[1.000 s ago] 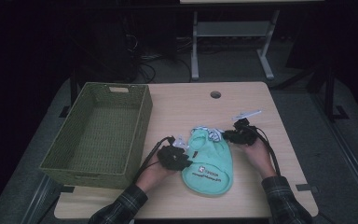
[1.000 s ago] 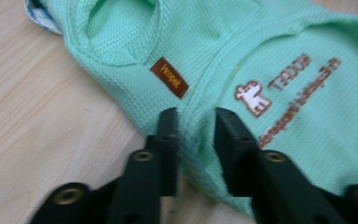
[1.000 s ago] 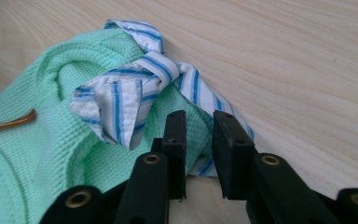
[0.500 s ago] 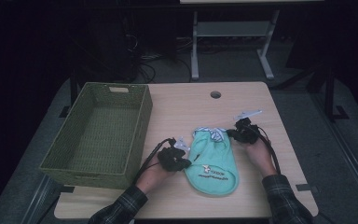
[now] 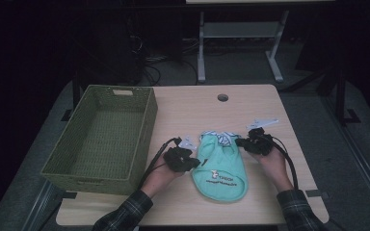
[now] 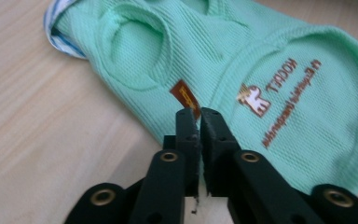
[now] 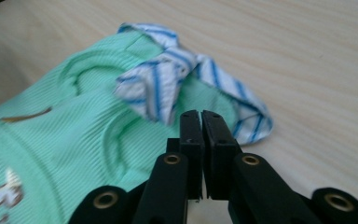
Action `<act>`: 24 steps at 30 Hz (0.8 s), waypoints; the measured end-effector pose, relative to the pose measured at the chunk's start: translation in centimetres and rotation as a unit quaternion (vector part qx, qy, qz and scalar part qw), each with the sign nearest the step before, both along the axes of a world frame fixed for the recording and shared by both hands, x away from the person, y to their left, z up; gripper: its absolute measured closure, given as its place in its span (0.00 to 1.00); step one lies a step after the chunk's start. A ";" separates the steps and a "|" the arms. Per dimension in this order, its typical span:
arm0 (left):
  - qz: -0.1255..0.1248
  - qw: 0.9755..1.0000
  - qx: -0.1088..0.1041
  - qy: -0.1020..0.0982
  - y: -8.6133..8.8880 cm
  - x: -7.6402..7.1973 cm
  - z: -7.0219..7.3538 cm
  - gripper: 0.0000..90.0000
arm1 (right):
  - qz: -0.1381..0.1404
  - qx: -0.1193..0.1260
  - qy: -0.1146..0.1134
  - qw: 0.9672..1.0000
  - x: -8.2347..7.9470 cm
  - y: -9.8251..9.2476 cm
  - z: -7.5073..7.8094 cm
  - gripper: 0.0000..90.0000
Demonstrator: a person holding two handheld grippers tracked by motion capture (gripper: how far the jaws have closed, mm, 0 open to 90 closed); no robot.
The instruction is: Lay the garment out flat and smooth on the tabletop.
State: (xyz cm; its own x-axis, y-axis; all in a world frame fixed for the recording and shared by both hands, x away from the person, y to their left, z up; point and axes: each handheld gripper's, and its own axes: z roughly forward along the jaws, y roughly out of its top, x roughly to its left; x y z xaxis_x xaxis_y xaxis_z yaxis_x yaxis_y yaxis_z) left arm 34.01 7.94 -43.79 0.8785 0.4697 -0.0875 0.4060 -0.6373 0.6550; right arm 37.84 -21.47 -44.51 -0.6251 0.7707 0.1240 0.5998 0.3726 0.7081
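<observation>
As both sets of jaws just closed, left gripper (image 6: 199, 112) & right gripper (image 7: 201, 114) pinch the green garment's (image 5: 220, 166) edges — prob. ready to lift.

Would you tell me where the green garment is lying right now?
In the high view the green garment lies flat on the table, between the two grippers, right of the wicker basket.

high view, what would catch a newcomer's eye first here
The mint green garment lying flat on the wooden table, with a blue-striped collar at its far end. The left gripper and right gripper are pinched shut on its opposite edges. A woven green basket sits to the left.
</observation>
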 end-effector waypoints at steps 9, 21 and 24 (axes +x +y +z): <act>0.005 1.000 0.004 -0.003 -0.9 1.6 -0.6 0.99 | 0.020 0.002 0.000 1.000 -3.1 -0.3 -0.2 1.00; 0.002 1.000 0.024 0.001 -1.9 1.8 -1.8 0.99 | 0.044 -0.011 0.019 0.999 -6.4 -0.3 -1.4 1.00; -0.001 1.000 0.029 0.002 -2.0 1.7 -2.0 0.99 | 0.050 -0.017 0.023 0.998 -6.6 -0.4 -1.7 1.00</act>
State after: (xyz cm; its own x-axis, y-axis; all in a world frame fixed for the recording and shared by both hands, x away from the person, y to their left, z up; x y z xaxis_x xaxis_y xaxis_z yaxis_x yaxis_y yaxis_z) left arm 35.67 5.91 -45.78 0.8793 0.4720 -0.0639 0.4073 -0.6755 0.6147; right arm 31.24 -21.85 -46.21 -0.6933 0.7088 0.1301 0.5905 0.4554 0.6662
